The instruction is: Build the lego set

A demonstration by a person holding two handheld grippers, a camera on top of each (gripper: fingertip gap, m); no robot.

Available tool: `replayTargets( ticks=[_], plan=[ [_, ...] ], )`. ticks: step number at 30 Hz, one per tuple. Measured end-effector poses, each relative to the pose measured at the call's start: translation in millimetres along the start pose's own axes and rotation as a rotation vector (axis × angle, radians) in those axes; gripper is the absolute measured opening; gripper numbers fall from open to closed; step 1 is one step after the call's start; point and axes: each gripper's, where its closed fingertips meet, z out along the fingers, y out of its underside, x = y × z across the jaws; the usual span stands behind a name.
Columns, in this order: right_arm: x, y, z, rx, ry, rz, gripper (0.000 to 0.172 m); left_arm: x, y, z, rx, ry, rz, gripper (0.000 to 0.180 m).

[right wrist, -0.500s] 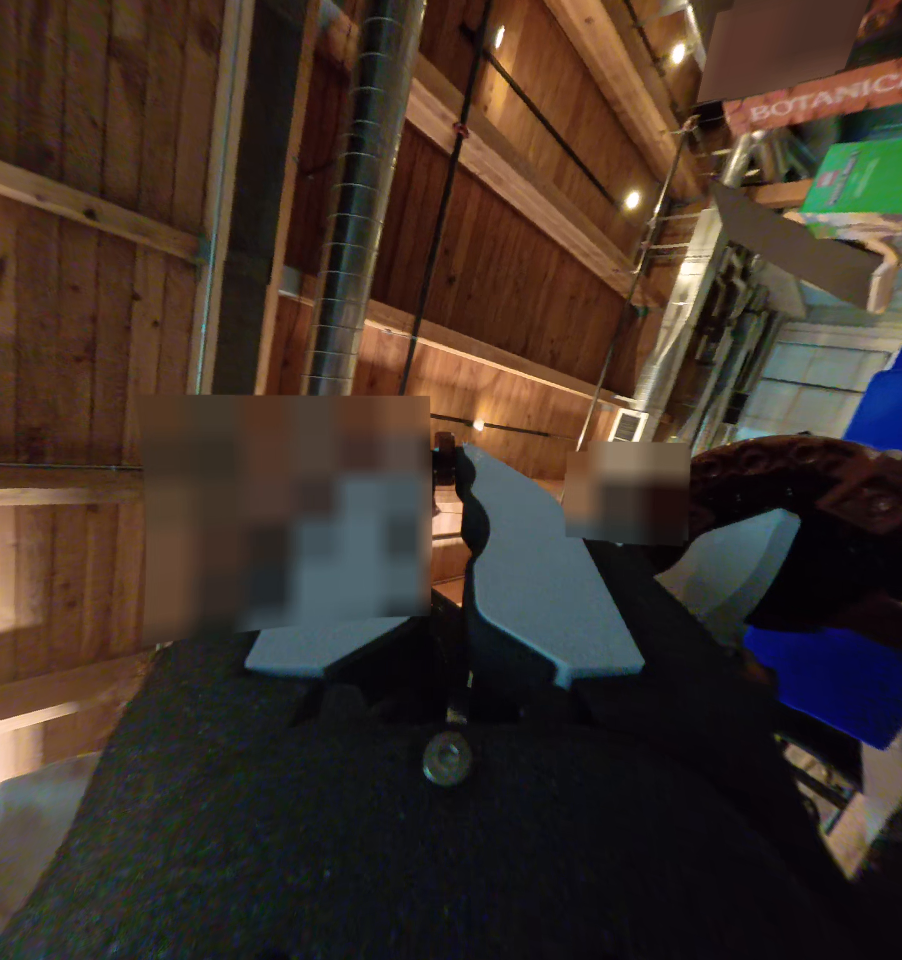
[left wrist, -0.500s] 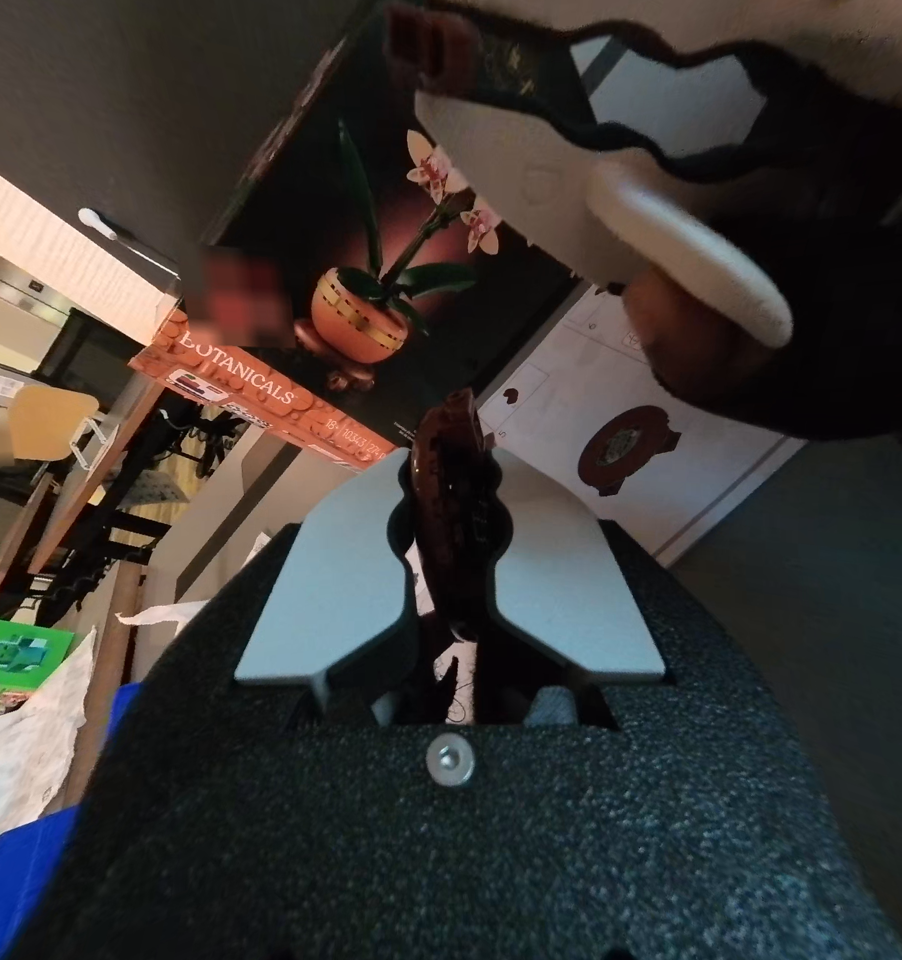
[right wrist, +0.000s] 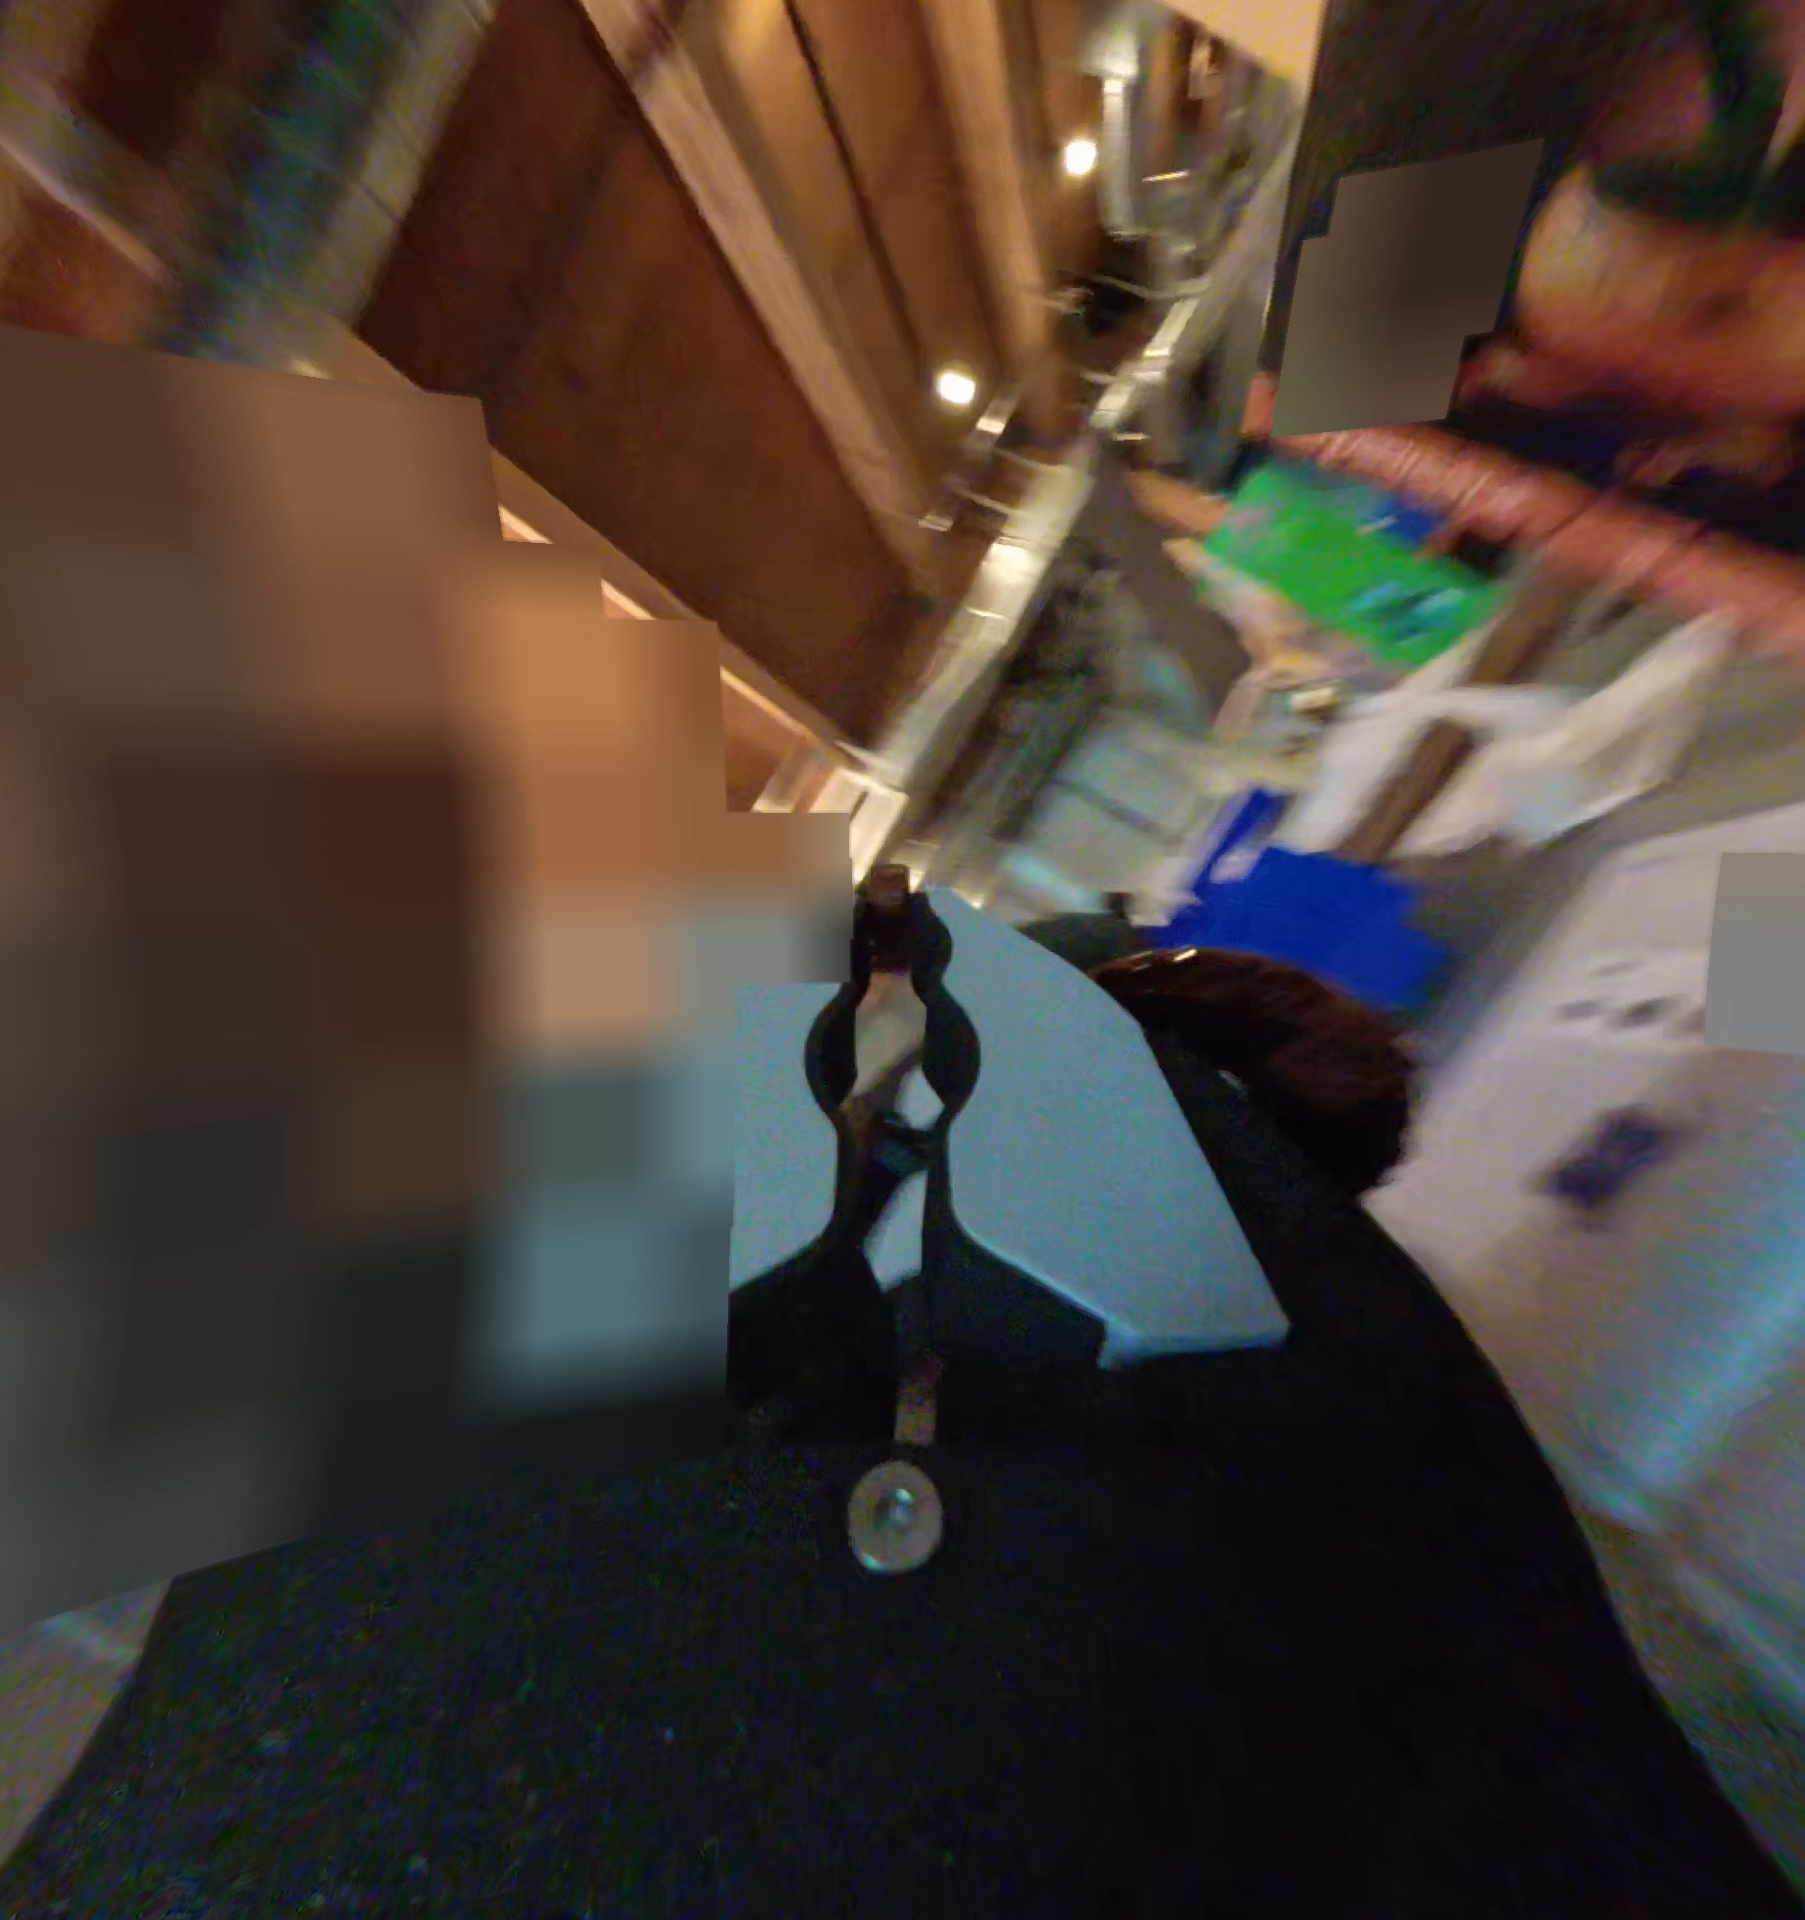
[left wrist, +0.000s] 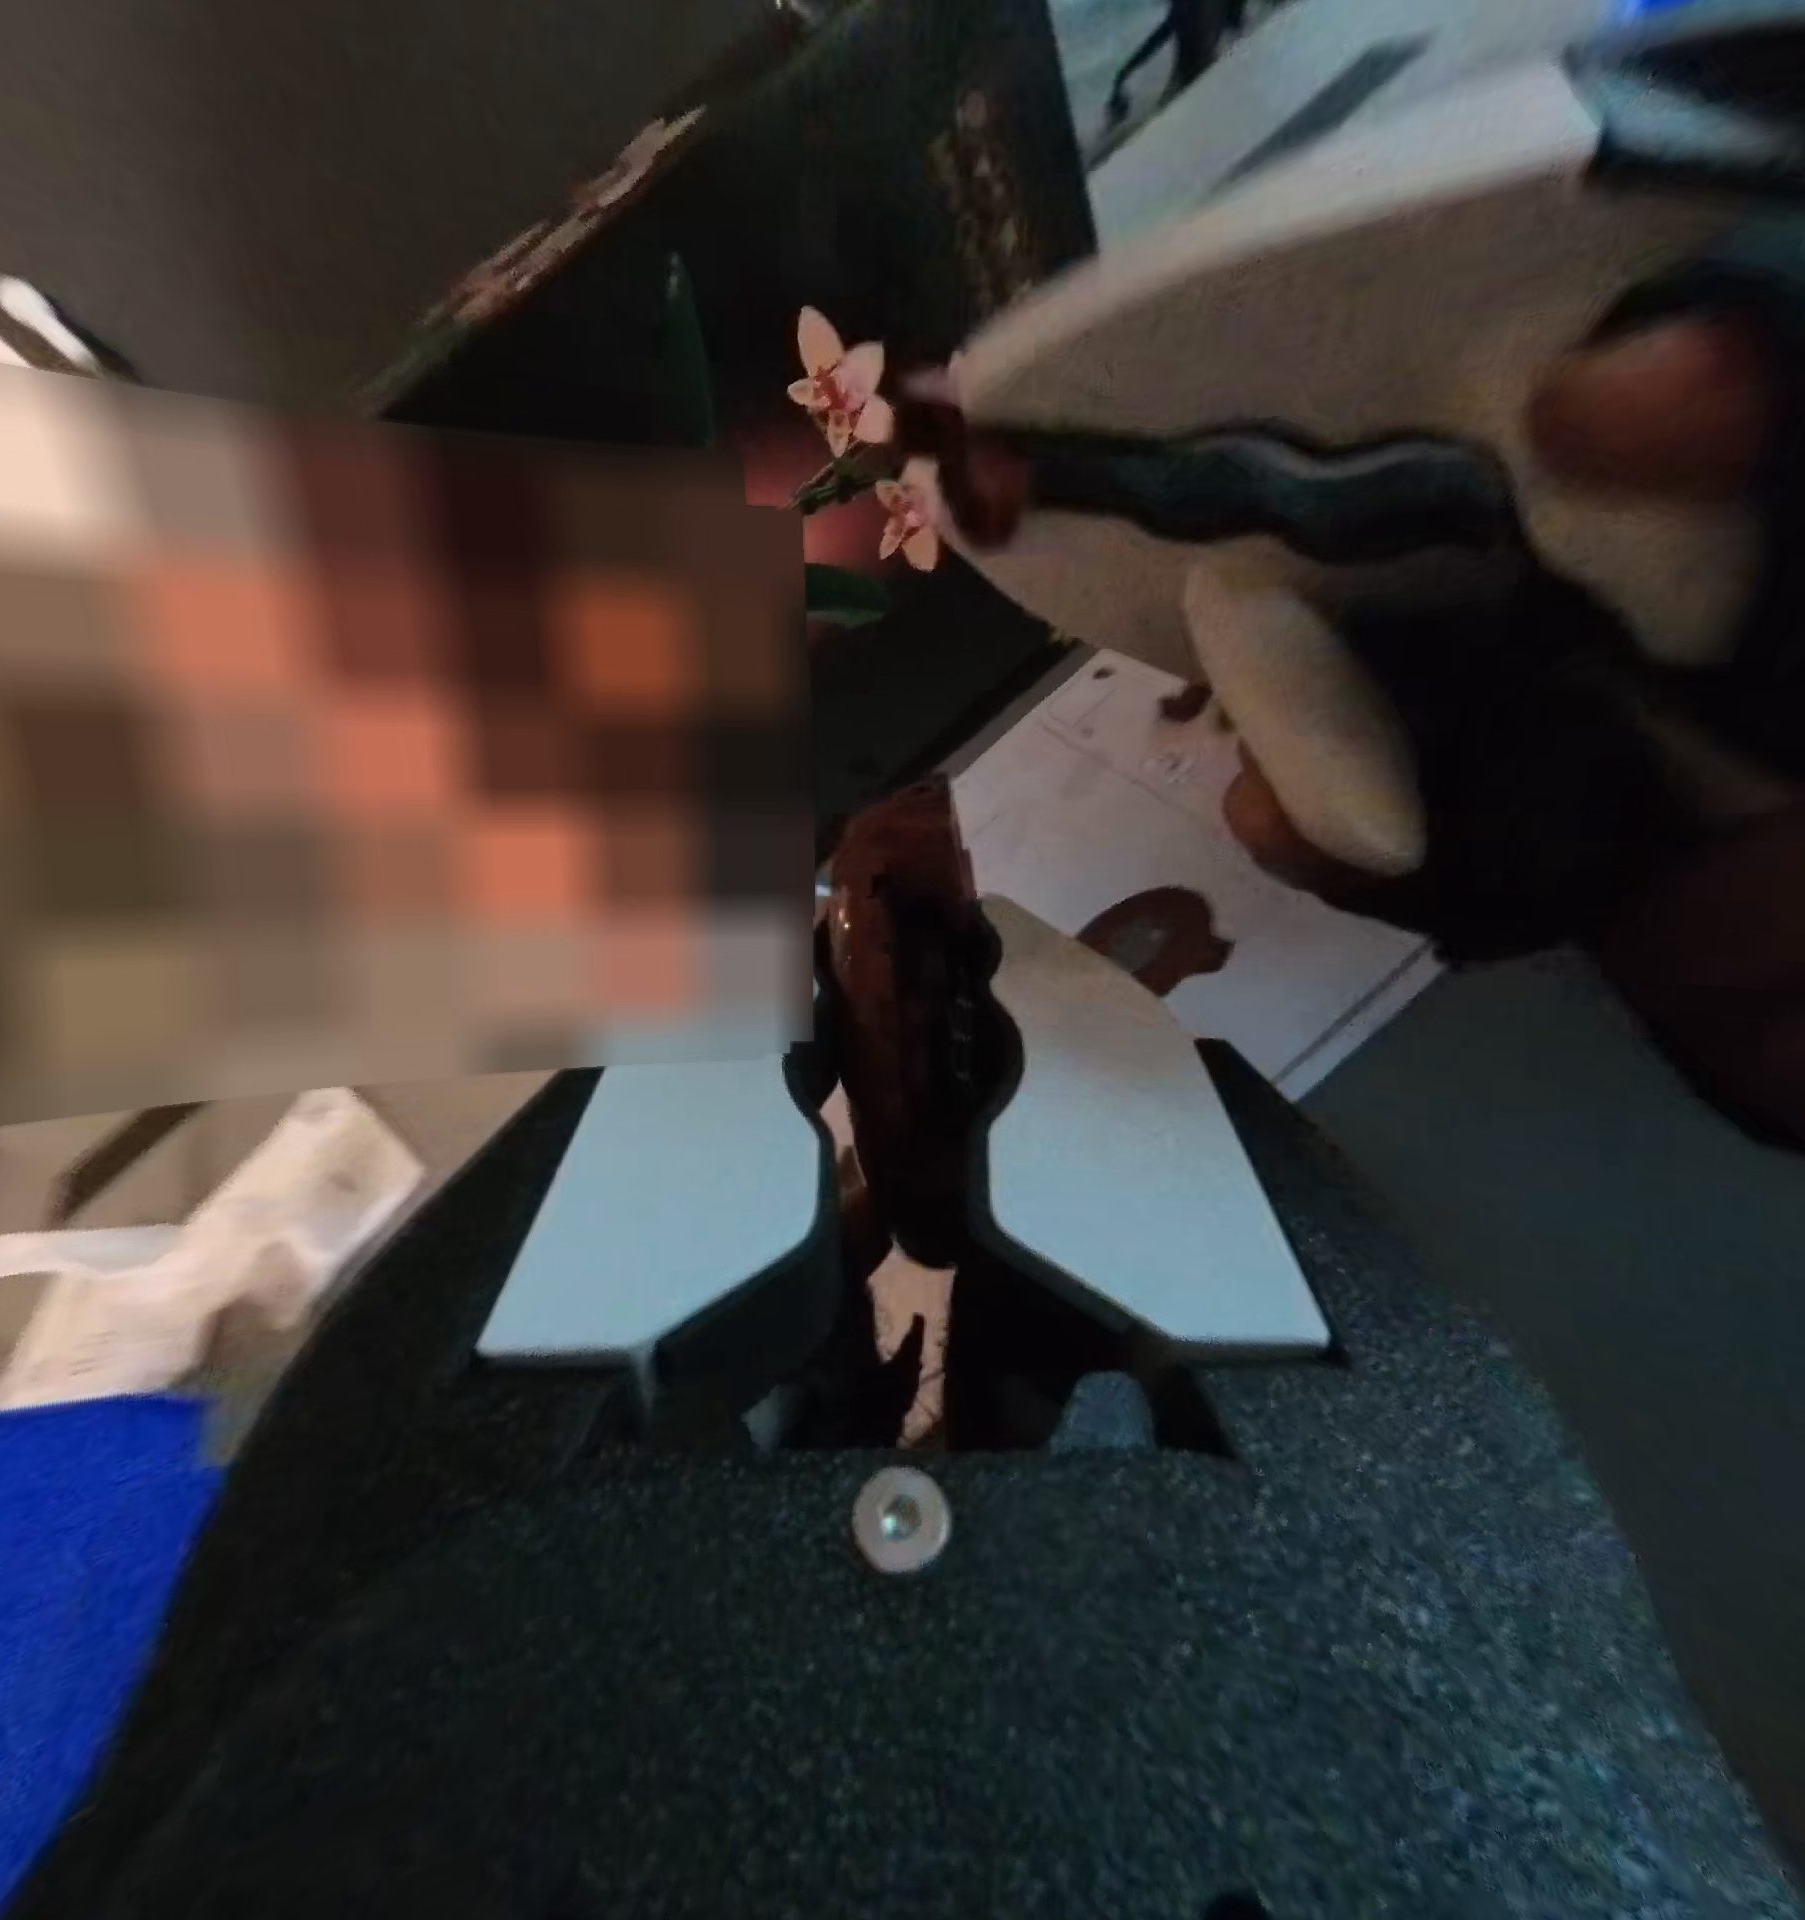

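Left wrist view shows the left tool [left wrist: 903, 997] clamped on a dark reddish-brown brick assembly [left wrist: 903, 935] that stands on edge between its pale fingers [left wrist: 1085, 1091], the black pads pressing it on both sides; the left fingertip is partly hidden behind a mosaic patch. Far and to the right, the right tool [left wrist: 955, 457] reaches in at a slant, its pale fingers nearly together on a small brown brick piece [left wrist: 965, 468]. Behind both stands a dark box [left wrist: 877, 187] printed with pink orchid flowers [left wrist: 841, 379], and on the grey surface [left wrist: 1604, 1299] to the right lies a white instruction sheet [left wrist: 1293, 966] with a red-brown drawing. At near left lie crumpled white paper [left wrist: 202, 1236] and a blue bin [left wrist: 56, 1558].

Right wrist view is badly smeared by motion. The right tool [right wrist: 885, 920] has a narrow opening, and the small brown brick piece [right wrist: 885, 914] sits pinched at its very tips; its left finger is masked by a mosaic patch. Just to the right, the dark reddish-brown brick assembly [right wrist: 1282, 1029] shows as a rounded studded shape. Farther off are the blue bin [right wrist: 1303, 935], a green box [right wrist: 1365, 582] and a wooden plank ceiling [right wrist: 669, 312] with small lights.
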Motion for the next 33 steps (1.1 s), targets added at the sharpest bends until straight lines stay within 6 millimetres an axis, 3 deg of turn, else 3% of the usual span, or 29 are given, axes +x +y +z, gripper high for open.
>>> replayTargets(
  ticks=[3,6,8,13,33],
  plan=[
    [7,-4,-6,-0.141,0.261,-0.460,0.005,1,1,-1,0.046,0.077,-0.157,0.021],
    [12,-4,-8,-0.333,0.499,-0.938,0.005,-3,4,0,0.054,0.071,-0.196,0.021],
    [15,6,-3,-0.419,0.556,-1.106,0.005,-3,0,0,0.082,0.064,-0.202,0.020],
    [21,25,6,-0.501,0.563,-1.202,0.005,-1,-8,-1,0.123,0.035,-0.158,0.020],
    [14,27,5,-0.474,0.486,-1.103,0.005,-6,-15,-6,0.187,-0.016,-0.054,0.020]
  ],
)
